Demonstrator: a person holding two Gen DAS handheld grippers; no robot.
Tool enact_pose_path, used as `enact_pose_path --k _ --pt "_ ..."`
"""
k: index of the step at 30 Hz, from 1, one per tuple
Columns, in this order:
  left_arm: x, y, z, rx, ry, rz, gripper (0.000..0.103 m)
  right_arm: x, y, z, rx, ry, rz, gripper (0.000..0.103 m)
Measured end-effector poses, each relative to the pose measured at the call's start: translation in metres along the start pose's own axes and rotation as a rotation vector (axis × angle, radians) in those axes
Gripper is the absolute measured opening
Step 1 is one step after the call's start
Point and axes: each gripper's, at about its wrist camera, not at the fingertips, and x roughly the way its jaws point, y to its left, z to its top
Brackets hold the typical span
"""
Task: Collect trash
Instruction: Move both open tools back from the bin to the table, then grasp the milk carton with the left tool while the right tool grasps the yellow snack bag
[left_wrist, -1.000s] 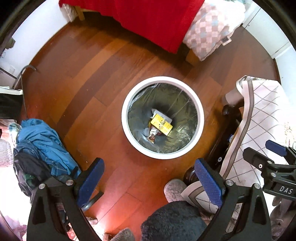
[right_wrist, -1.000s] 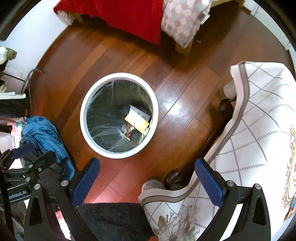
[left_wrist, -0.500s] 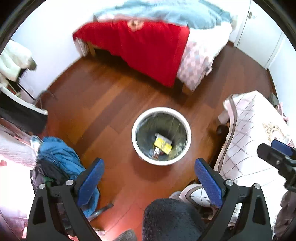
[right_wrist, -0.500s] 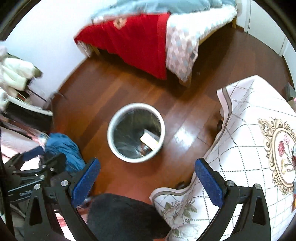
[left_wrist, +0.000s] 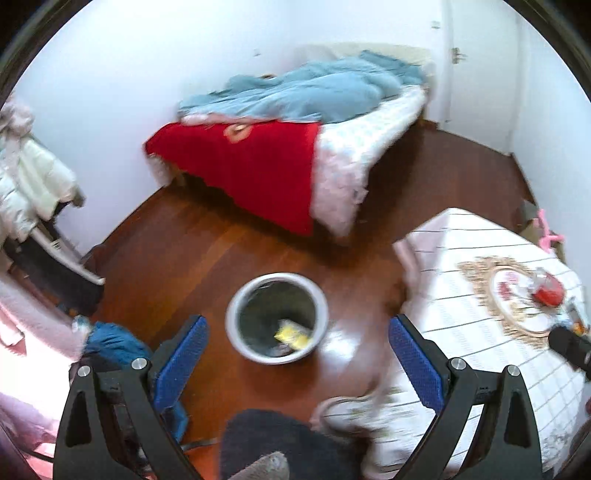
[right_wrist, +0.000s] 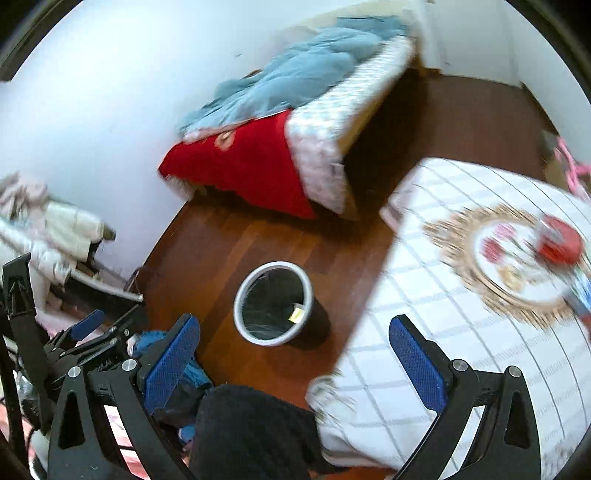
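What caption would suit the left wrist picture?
Open left gripper above a white bin holding a yellow wrapper.

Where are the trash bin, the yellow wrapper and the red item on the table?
trash bin (left_wrist: 236, 306): left wrist view, left rim.
yellow wrapper (left_wrist: 291, 334): left wrist view, its middle, inside the bin.
red item (right_wrist: 559, 240): right wrist view, its blurred middle.

My floor (left_wrist: 192, 258) is glossy reddish wood, throwing glare; the trash bin (left_wrist: 236, 314) has a smooth white rim and shiny dark plastic liner; the tablecloth (right_wrist: 443, 332) is matt patterned cloth; my finger pads (left_wrist: 181, 358) look rough blue.
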Motion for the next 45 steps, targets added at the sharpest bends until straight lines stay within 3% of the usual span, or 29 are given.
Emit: enact_pose_path --k 2,7,12,17,20,27,28,31,35,37,42,45 --pt "0.009 -0.043 -0.002 0.038 -0.006 -0.04 0.099 -0.022 -0.038 -0.011 0.064 -0.004 -0.033 0.103" --pt "0.051 -0.149 -0.015 0.132 0.092 -0.133 0.099 -0.051 -0.142 -0.035 0.203 0.007 -0.151 0.103" --pt "0.088 -0.26 -0.033 0.241 0.185 -0.172 0.1 -0.078 -0.261 -0.044 0.368 0.019 -0.321 0.103" --pt "0.115 -0.332 -0.052 0.316 0.274 -0.205 0.099 -0.088 -0.387 -0.045 0.539 0.038 -0.503 0.103" --pt "0.128 -0.357 -0.058 0.35 0.295 -0.19 0.099 -0.077 -0.438 -0.043 0.615 0.055 -0.52 0.103" --pt "0.149 -0.385 -0.064 0.379 0.341 -0.163 0.099 -0.039 -0.48 -0.034 0.612 0.085 -0.583 0.1" --pt "0.148 -0.387 -0.063 0.381 0.343 -0.166 0.099 -0.036 -0.481 -0.033 0.606 0.09 -0.596 0.092" --pt "0.142 -0.399 -0.057 0.388 0.343 -0.19 0.099 -0.026 -0.48 -0.032 0.578 0.089 -0.622 0.081" --pt "0.133 -0.422 -0.048 0.373 0.364 -0.241 0.099 -0.021 -0.461 -0.034 0.477 0.103 -0.598 0.062" --pt "0.13 -0.436 -0.044 0.342 0.403 -0.282 0.099 -0.027 -0.458 -0.04 0.471 0.097 -0.602 0.056" --pt "0.131 -0.485 -0.042 0.235 0.557 -0.388 0.099 -0.06 -0.476 -0.063 0.599 0.047 -0.618 0.055" --pt "0.14 -0.517 -0.047 0.189 0.662 -0.413 0.099 -0.074 -0.491 -0.075 0.662 0.037 -0.626 0.055"
